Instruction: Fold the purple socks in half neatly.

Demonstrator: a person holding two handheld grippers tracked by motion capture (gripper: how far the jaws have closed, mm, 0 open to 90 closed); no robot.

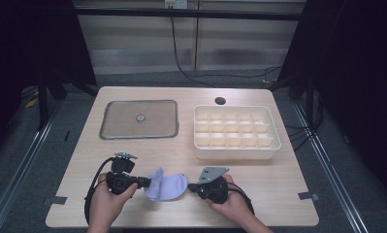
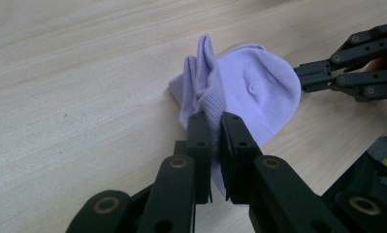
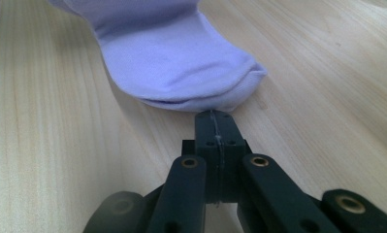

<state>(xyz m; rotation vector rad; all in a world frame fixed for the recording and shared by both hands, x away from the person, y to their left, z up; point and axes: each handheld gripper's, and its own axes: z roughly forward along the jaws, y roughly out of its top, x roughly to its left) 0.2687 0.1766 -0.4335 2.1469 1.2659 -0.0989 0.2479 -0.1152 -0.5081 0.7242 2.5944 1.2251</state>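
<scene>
lavender sock (image 1: 168,186) lying low in the middle of the high view, on the near part of the wooden table (image 1: 259,170), between both hands. left gripper (image 1: 147,182) at the sock's left edge, jaws narrow and pinching a raised fold of the cuff; in the left gripper view that fold (image 2: 208,97) stands up bunched just above the black pads (image 2: 201,141). right gripper (image 1: 190,187) at the sock's right end, jaws fully together with nothing between them; in the right gripper view the closed tips (image 3: 215,119) sit just short of the sock's toe (image 3: 239,80), perhaps grazing it, hard to tell.

white divided box (image 1: 237,132) at centre right of the high view, grey tray (image 1: 139,119) at upper left of the table, both well apart from the sock.

risks from here, as a judgement: only a thin pinch of knit on the left, so a quick lift could let the fabric slip free and drop the sock back in a heap. closed right tips pushing at the toe would likely shove or crumple the sock instead of catching it; opening first seems needed. pulling both ends without a second hold could drag the sock along the table, toward the near edge.
</scene>
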